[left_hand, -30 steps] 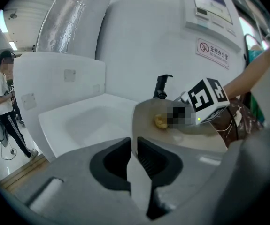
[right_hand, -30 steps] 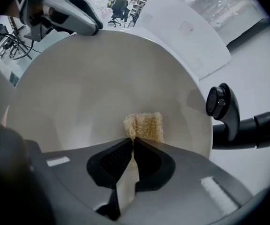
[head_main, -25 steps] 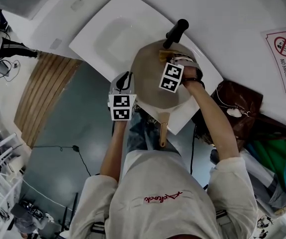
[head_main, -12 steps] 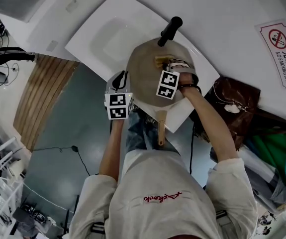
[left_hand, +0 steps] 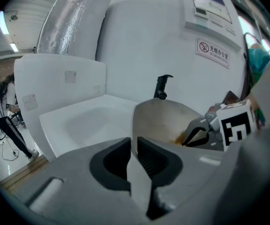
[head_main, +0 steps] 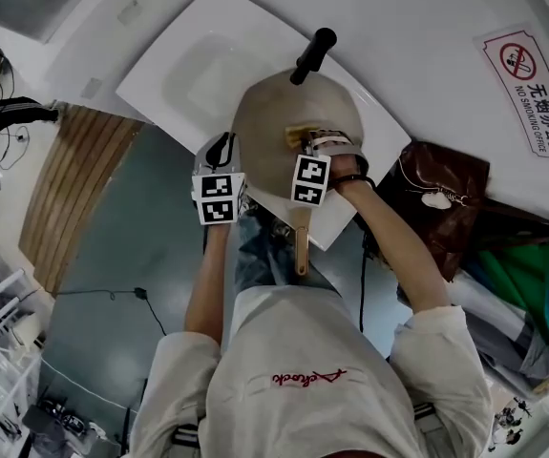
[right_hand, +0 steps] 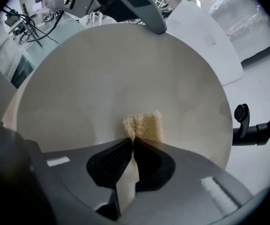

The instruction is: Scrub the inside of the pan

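Looking down from my head view, far left is the white rectangular sink [head_main: 193, 74]. The round beige metal pan [head_main: 274, 122] sits over the sink's right end, tipped up on its side a bit, and its pale wooden handle [head_main: 301, 241] points back toward me.

My left tongs [head_main: 228, 153] are on the near-left edge of the pan. In the left gripper view they're clenched on the pan's thin rim [left_hand: 134, 125], which runs straight down between the two dark pads.

Further right, my right tongs [head_main: 307, 141] point steeply down into the pan. They're squeezed shut on a small yellow fuzzy sponge [right_hand: 144, 125]. The sponge sticks out past the tips and sits flat against the inside of the pan, right of its middle.

Behind the pan's far rim there's the black tap [head_main: 312, 53]. Off to the right is a shiny brown bag [head_main: 441, 198], and a no-smoking sign [head_main: 527, 89] is on the white wall.
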`<state>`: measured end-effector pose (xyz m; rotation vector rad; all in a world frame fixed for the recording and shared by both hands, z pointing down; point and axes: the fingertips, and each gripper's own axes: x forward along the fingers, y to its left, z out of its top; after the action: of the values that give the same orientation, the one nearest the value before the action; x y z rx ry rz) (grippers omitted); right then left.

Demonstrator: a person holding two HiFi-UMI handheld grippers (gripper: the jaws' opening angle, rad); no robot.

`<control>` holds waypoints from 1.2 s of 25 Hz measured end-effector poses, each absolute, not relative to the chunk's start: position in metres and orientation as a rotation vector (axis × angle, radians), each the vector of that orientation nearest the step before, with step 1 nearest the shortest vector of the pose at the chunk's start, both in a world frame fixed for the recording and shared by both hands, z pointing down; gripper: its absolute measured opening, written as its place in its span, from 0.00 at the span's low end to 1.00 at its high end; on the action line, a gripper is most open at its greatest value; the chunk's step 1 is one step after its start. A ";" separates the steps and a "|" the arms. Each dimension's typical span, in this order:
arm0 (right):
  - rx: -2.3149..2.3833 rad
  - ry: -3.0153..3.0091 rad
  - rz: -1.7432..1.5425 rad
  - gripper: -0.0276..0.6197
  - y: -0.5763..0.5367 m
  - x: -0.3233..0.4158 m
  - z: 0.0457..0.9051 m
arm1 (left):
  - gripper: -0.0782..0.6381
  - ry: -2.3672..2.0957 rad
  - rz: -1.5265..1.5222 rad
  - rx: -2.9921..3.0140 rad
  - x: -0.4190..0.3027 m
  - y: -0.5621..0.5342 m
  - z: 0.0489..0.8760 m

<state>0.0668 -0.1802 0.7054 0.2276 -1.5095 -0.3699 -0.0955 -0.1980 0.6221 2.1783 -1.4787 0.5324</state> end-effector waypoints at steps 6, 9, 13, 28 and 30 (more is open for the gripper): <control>0.196 -1.514 -0.366 0.08 -0.155 0.064 0.710 | 0.17 -1.480 0.531 2.184 -0.095 -0.198 0.621; 0.172 -1.511 -0.377 0.08 -0.146 0.063 0.712 | 0.17 -1.483 0.534 2.182 -0.095 -0.198 0.622; 0.175 -1.526 -0.405 0.08 -0.149 0.060 0.707 | 0.17 -1.489 0.533 2.178 -0.096 -0.198 0.622; 0.339 -1.532 -0.428 0.08 -0.258 0.044 0.681 | 0.17 -1.474 0.524 2.173 -0.094 -0.198 0.622; 0.348 -1.535 -0.424 0.08 -0.266 0.040 0.682 | 0.17 -1.476 0.526 2.179 -0.094 -0.198 0.621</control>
<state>0.0405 -0.2659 0.6819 0.3484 -1.5350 -0.4236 -0.0941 -0.1985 0.6214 2.1788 -1.4755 0.5257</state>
